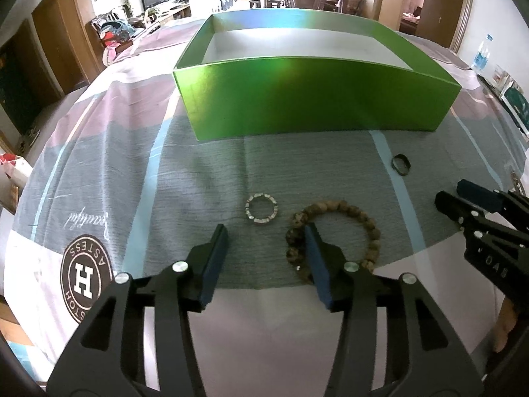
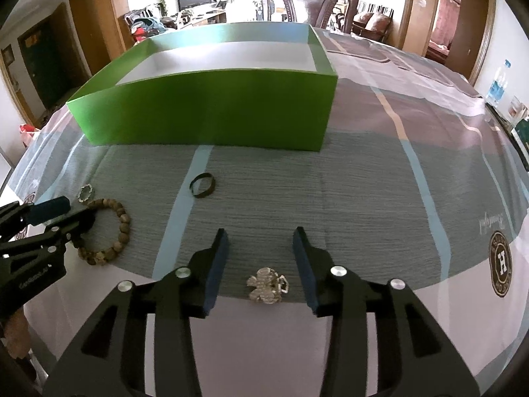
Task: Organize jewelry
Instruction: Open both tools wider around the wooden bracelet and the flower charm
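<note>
1. Black jaws of the left gripper (image 1: 266, 228) fill the lower part of the left wrist view, spread apart with blue pads facing each other and nothing pinched between them.
2. Its right-hand finger tip hides part of a brown beaded bracelet (image 1: 334, 240), which lies flat on the cloth; whether the tip touches the beads cannot be told.
3. Just left of the bracelet, ahead of the gap between the jaws, lies a small silver ring (image 1: 262, 211).
4. Further right, near the box, sits a dark ring (image 1: 401, 164), well apart from the bracelet.
5. In the right wrist view, the right gripper (image 2: 261, 231) also stands spread, holding nothing.
6. A silver brooch-like ornament (image 2: 267, 284) lies on the cloth between its two fingers, close to the pads' base and clear of both pads.
7. An open green box (image 1: 317, 99) with a pale interior stands beyond all the jewelry; no jewelry shows inside it, though its floor is mostly hidden.
8. Everything rests on a striped tablecloth (image 2: 363, 182) in grey, lilac and light blue, printed with a round brown H emblem (image 1: 84, 278).
9. A dark wooden chair (image 2: 309, 0) stands behind the table's far edge.
</note>
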`<state>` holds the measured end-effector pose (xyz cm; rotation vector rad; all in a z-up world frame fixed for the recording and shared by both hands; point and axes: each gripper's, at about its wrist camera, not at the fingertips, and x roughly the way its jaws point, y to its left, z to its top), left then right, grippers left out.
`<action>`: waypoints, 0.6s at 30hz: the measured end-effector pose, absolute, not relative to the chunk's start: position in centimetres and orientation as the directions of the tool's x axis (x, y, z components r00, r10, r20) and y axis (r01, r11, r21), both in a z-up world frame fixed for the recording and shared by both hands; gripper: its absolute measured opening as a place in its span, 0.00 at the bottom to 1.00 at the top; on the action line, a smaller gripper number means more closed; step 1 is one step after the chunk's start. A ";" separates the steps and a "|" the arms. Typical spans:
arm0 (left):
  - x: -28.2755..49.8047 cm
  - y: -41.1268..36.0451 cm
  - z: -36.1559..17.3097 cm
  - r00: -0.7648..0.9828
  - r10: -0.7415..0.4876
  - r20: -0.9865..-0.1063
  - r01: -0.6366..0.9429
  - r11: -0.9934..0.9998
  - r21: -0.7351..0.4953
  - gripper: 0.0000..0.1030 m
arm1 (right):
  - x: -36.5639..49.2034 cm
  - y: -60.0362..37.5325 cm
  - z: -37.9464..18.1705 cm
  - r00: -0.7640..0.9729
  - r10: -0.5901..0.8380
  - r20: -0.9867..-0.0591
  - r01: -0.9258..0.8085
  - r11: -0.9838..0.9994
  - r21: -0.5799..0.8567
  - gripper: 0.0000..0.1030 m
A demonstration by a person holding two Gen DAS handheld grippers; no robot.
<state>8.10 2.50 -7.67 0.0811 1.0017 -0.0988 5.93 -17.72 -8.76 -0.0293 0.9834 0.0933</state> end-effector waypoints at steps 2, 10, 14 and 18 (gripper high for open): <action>8.1 2.4 -7.7 0.535 -0.041 -0.844 0.121 0.992 0.029 0.47 | 6.0 -17.9 -8.8 0.550 0.071 -0.832 -0.091 0.996 0.024 0.42; 8.3 2.5 -7.8 0.539 -0.026 -0.842 0.102 0.994 0.035 0.56 | 5.8 -18.0 -8.9 0.557 0.064 -0.828 -0.086 0.996 0.019 0.42; 8.1 2.4 -7.8 0.544 -0.019 -0.839 0.100 0.994 0.042 0.58 | 5.5 -17.9 -8.8 0.560 0.061 -0.826 -0.083 0.996 0.017 0.44; 8.1 2.5 -7.9 0.544 -0.023 -0.839 0.099 0.994 0.037 0.58 | 5.4 -17.8 -8.9 0.560 0.058 -0.826 -0.082 0.997 0.014 0.46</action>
